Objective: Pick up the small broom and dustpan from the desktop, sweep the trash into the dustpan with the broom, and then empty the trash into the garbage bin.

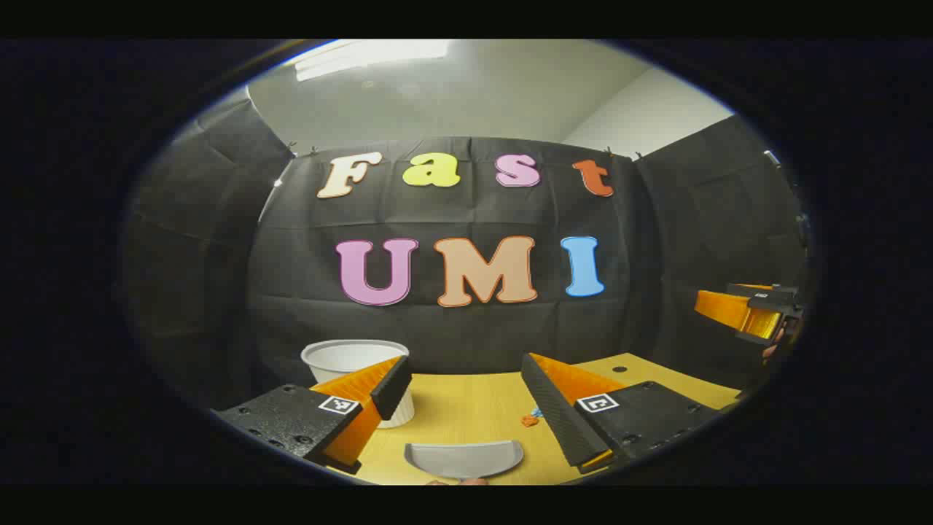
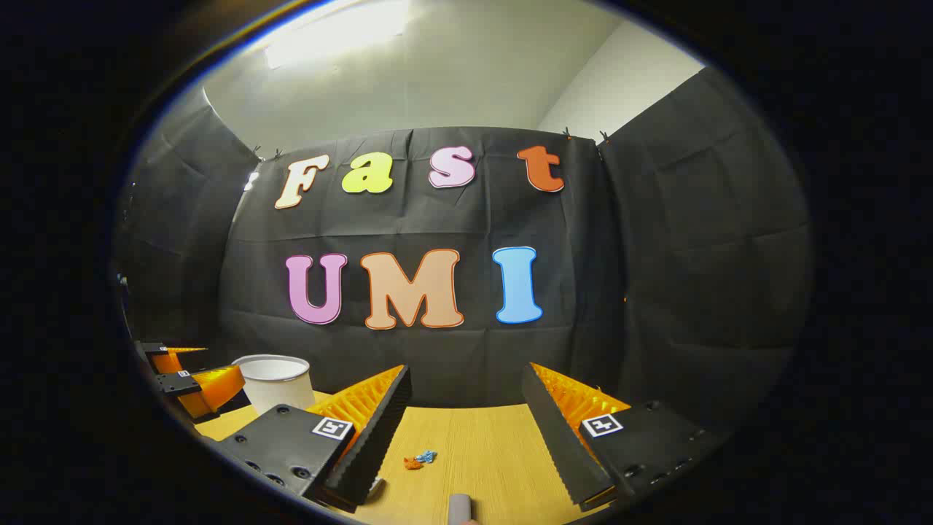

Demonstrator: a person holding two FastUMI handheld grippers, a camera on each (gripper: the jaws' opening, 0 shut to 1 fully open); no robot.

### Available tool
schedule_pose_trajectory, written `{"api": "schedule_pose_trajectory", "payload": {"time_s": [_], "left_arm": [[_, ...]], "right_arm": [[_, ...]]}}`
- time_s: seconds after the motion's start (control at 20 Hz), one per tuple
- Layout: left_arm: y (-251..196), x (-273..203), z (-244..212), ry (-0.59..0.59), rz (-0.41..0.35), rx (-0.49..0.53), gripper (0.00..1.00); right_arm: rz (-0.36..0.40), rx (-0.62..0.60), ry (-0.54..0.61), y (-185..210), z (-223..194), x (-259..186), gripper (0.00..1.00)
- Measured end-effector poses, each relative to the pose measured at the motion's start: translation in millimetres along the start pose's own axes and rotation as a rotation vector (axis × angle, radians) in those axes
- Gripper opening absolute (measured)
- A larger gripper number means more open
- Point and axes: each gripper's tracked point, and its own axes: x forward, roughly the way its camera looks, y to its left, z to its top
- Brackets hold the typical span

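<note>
Trash (image 2: 419, 459) unswept on bench (image 2: 496, 445); dustpan (image 1: 464, 459) w/ broom handle (image 2: 459, 508) ungrabbed. Left tongs (image 1: 466, 397), right tongs (image 2: 466, 430) both wide, empty. Bin (image 1: 355, 364) waits.

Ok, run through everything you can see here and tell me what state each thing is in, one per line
left gripper: open, holding nothing, above the desk
right gripper: open, holding nothing, above the desk
dustpan: lying on the desk, not yet picked up
broom handle: grey end showing at the bottom edge, ungrasped
trash: small orange and blue scraps, loose on the desk
garbage bin: white, upright, open-topped
</note>
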Motion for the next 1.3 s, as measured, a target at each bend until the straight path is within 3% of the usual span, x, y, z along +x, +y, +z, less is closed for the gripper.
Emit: {"api": "schedule_pose_trajectory", "payload": {"time_s": [1.3], "left_arm": [[5, -6, 2, -0.007, 0.034, 0.023, 0.92]], "right_arm": [[0.059, -0.030, 0.033, 22, -5, -7, 0.98]]}}
